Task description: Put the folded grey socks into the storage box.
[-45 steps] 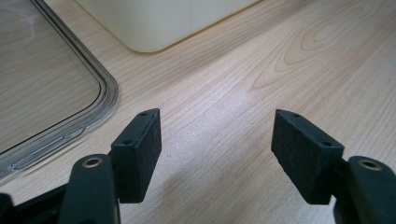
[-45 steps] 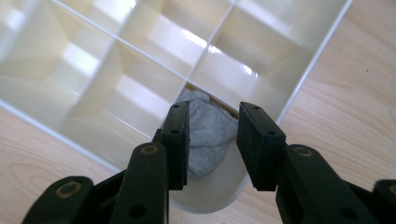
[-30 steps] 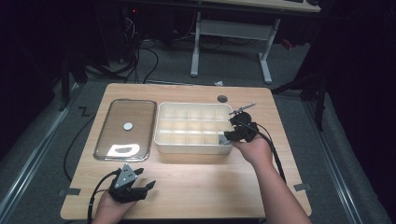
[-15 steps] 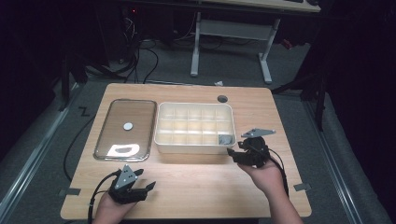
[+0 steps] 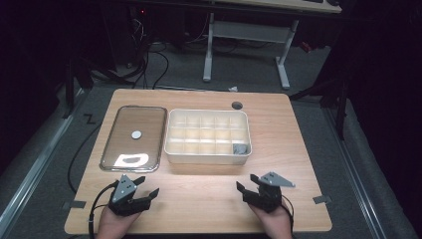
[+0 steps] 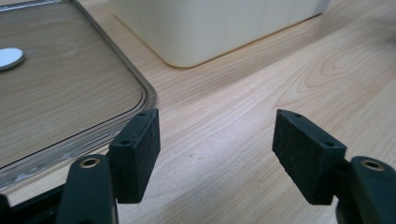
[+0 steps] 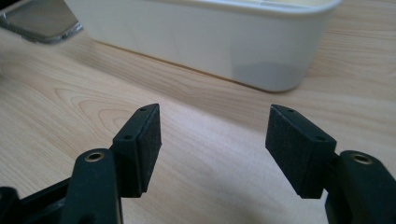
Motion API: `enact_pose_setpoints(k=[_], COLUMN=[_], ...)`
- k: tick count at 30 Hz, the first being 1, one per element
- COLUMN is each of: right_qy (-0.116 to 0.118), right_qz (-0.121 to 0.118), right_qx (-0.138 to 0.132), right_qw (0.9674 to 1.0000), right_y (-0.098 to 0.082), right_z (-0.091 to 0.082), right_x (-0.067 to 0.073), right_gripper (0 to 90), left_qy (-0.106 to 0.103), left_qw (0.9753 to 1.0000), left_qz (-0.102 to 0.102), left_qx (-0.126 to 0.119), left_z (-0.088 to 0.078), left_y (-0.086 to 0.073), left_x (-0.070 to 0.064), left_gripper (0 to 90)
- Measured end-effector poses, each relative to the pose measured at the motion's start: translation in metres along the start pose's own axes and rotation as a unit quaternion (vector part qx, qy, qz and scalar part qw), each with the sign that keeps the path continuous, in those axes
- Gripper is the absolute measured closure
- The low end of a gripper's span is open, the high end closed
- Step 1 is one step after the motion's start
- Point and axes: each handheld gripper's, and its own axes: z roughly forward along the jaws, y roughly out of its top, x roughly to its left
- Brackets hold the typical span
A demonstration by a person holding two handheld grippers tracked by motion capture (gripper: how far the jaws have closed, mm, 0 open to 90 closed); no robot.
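A light wooden worktop [image 5: 209, 194] seen from above, with a person's two hands at its near edge, each holding a black two-jaw claw.

In the middle of the worktop, nearer the far edge, stands a cream rectangular plastic organiser box [image 5: 208, 136] divided into two rows of small compartments. The compartment at its near right corner holds a small grey object [image 5: 241, 148], too small to identify; through the right gripper view it shows as a grey shade behind the box's translucent wall [image 7: 264, 73]. The other compartments look bare.

Just beside the box, on its left, lies a clear rectangular lid with a metallic rim [image 5: 134, 138], flat on the worktop, carrying a small round white disc [image 5: 136, 134] near its centre. The left gripper view shows the lid's rounded near corner [image 6: 70, 93] and the disc [image 6: 9, 58].

The left claw [image 5: 144, 188] rests near the near left corner, its jaws spread wide with only bare wood between them [image 6: 215, 154]. The right claw [image 5: 247, 183] sits near the near edge, right of centre, well apart from the box; its jaws have just been opening and stand released, nothing between them [image 7: 214, 144].
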Motion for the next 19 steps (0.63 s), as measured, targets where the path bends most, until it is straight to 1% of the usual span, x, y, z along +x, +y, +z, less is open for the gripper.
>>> enact_pose_setpoints(k=[1, 2, 3, 4, 5, 6, 7, 9, 10, 11, 13, 16, 19], right_qy=[-0.006, -0.002, -0.021, -0.04, -0.039, -0.033, -0.027, -0.028, -0.03, -0.03, -0.031, -0.039, -0.039], right_qz=[0.001, -0.023, -0.058, -0.069, -0.059, -0.043, -0.036, -0.035, -0.035, -0.029, -0.026, -0.032, -0.03], right_qx=[-0.009, 0.005, 0.004, 0.0, -0.001, 0.002, 0.004, 0.019, 0.022, 0.023, 0.024, 0.031, 0.032], right_qw=[0.9999, 0.9997, 0.9981, 0.9968, 0.9975, 0.9985, 0.999, 0.9988, 0.9987, 0.9989, 0.9989, 0.9982, 0.9982], right_y=[-0.006, -0.009, -0.011, -0.012, -0.014, -0.015, -0.016, -0.019, -0.02, -0.02, -0.02, -0.021, -0.023], right_z=[-0.001, -0.004, -0.007, -0.01, -0.011, -0.01, -0.008, -0.002, 0.0, 0.0, 0.003, 0.005, 0.005], right_x=[0.002, 0.006, 0.01, 0.011, 0.009, 0.007, 0.005, 0.004, 0.004, 0.003, 0.003, 0.002, 0.001], right_gripper=[37.4, 35.5, 37.2, 38.0, 37.6, 37.3, 37.2, 37.3, 37.6, 37.8, 37.8, 37.7, 37.9], left_qy=[-0.004, -0.007, -0.008, -0.007, -0.007, -0.007, -0.009, -0.009, -0.009, -0.01, -0.013, -0.015, -0.02], left_qw=[1.0, 0.9999, 1.0, 0.9999, 0.9999, 0.9999, 0.9998, 0.9998, 0.9998, 0.9998, 0.9998, 0.9998, 0.9997], left_qz=[-0.008, -0.009, -0.004, 0.003, 0.008, 0.009, 0.009, 0.012, 0.011, 0.009, 0.007, 0.009, 0.012], left_qx=[0.002, 0.002, 0.003, 0.008, 0.012, 0.012, 0.014, 0.016, 0.017, 0.017, 0.017, 0.012, 0.009], left_z=[0.0, 0.0, 0.0, 0.001, 0.002, 0.003, 0.004, 0.006, 0.006, 0.005, 0.004, 0.002, 0.002], left_y=[0.001, 0.001, 0.001, 0.002, 0.002, 0.002, 0.002, 0.002, 0.001, 0.0, 0.0, 0.0, 0.002], left_x=[0.001, 0.0, -0.001, -0.003, -0.004, -0.005, -0.005, -0.004, -0.004, -0.002, 0.0, 0.001, 0.001], left_gripper=[32.7, 32.6, 32.5, 32.5, 32.2, 32.1, 32.0, 31.9, 31.9, 31.9, 31.8, 31.9, 31.8])
